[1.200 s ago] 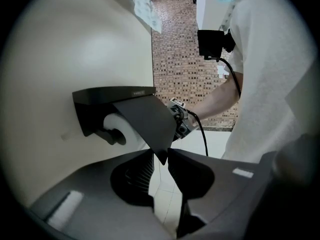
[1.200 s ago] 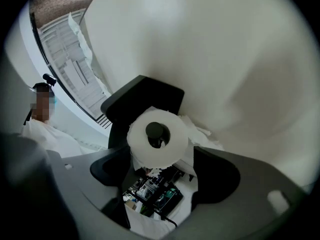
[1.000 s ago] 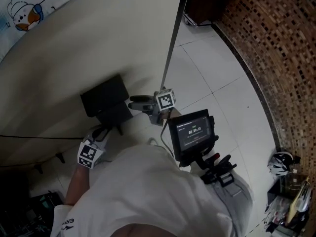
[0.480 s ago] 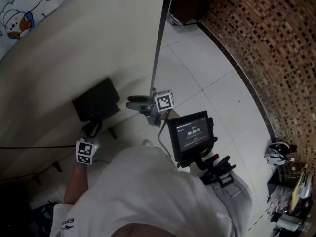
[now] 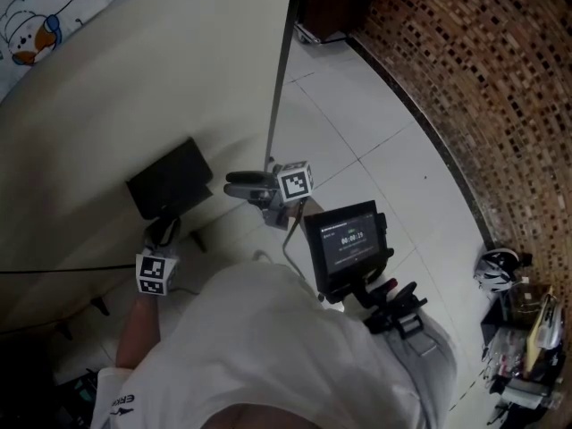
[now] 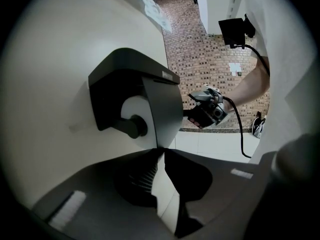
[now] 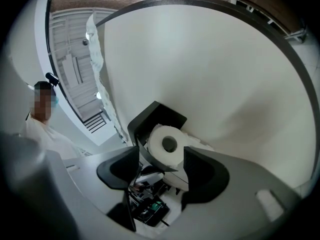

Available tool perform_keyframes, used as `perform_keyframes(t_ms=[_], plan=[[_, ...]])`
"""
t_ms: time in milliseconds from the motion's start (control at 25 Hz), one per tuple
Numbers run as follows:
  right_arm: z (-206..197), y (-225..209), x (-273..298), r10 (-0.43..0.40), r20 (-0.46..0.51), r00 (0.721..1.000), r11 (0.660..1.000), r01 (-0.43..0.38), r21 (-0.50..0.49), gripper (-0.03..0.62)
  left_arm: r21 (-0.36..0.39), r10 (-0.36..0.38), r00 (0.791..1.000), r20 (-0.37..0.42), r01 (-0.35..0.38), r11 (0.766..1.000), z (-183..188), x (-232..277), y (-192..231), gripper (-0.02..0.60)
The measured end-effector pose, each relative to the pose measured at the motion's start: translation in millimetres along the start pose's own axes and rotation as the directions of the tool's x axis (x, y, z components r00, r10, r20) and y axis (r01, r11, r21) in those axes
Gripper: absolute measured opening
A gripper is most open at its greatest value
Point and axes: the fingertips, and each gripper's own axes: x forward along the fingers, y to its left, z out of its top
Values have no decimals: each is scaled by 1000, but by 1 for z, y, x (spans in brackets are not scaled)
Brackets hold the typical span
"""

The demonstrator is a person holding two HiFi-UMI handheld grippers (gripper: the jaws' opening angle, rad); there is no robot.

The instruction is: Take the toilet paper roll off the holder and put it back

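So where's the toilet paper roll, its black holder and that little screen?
toilet paper roll (image 7: 157, 139): right gripper view, white end face beside the core hole.
black holder (image 6: 131, 70): left gripper view, top of its cover.
screen (image 5: 349, 242): head view, middle of the lit display.

The white toilet paper roll (image 7: 165, 151) sits inside the black holder (image 5: 170, 179), its round end with the hole showing.

Pale floor tiles (image 5: 375, 141) meet a brown mosaic wall (image 5: 500, 79) — snowman print (image 5: 34, 36) top-left.

1 toilet paper roll (image 7: 167, 145), 1 black holder (image 5: 170, 180) (wall-mounted), 1 small screen (image 5: 349, 244), 1 person (image 5: 268, 356)
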Motion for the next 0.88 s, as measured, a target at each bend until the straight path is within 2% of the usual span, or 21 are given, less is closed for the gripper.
perform_keyframes(t_ms=[240, 400, 560, 720, 880], plan=[[7, 9, 1, -24, 23, 999, 1000, 23, 16, 283, -21, -3, 1000, -6, 3, 1000, -4, 1, -2, 87], [-9, 26, 10, -69, 68, 995, 998, 69, 14, 254, -47, 3, 1000, 0, -3, 999, -22, -29, -5, 91], [-12, 37, 11, -128, 112, 986, 991, 130, -13, 194, -89, -2, 999, 39, 6, 996, -19, -42, -10, 86], [-9, 57, 12, -208, 120, 971, 974, 217, -67, 117, -149, 4, 994, 107, 12, 989, 3, -48, -9, 57], [-22, 91, 13, -270, 113, 956, 948, 285, -142, 55, -187, 33, 984, 176, 1, 982, 26, -72, -20, 17]])
